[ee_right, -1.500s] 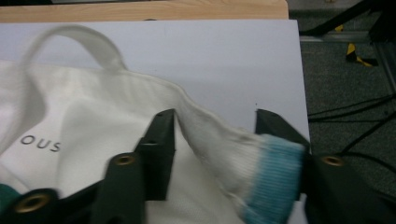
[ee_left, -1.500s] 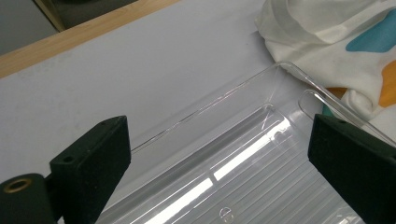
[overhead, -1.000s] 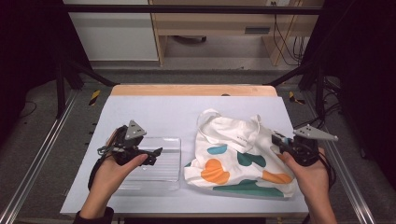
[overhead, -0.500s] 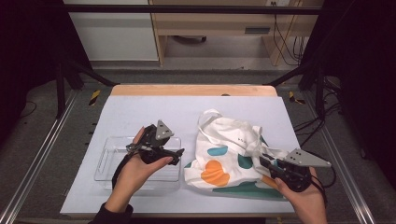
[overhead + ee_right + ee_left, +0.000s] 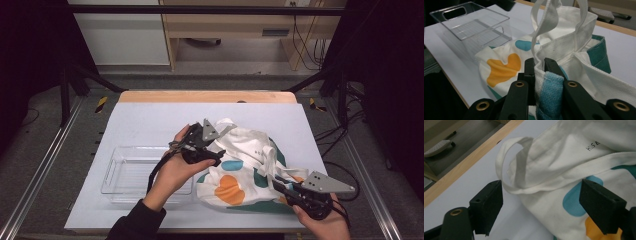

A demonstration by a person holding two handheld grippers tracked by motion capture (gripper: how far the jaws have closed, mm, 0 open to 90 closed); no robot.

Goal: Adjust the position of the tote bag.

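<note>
A white canvas tote bag with teal, orange and blue patches lies crumpled on the white table. My left gripper hovers at the bag's left edge, beside a handle loop. Its jaws have just been closing, but they are still open. In the left gripper view bag cloth lies between them and the pads do not press on it. My right gripper is near the front edge, shut on the bag's rim, which is lifted slightly.
A clear plastic tray sits on the table left of the bag, also seen from the right gripper. A wooden strip runs along the table's far edge. Metal rails flank both sides.
My left hand has moved right, from over the tray to the bag's left edge. My right hand has drawn toward the front edge with the bag's rim, bunching the bag.
</note>
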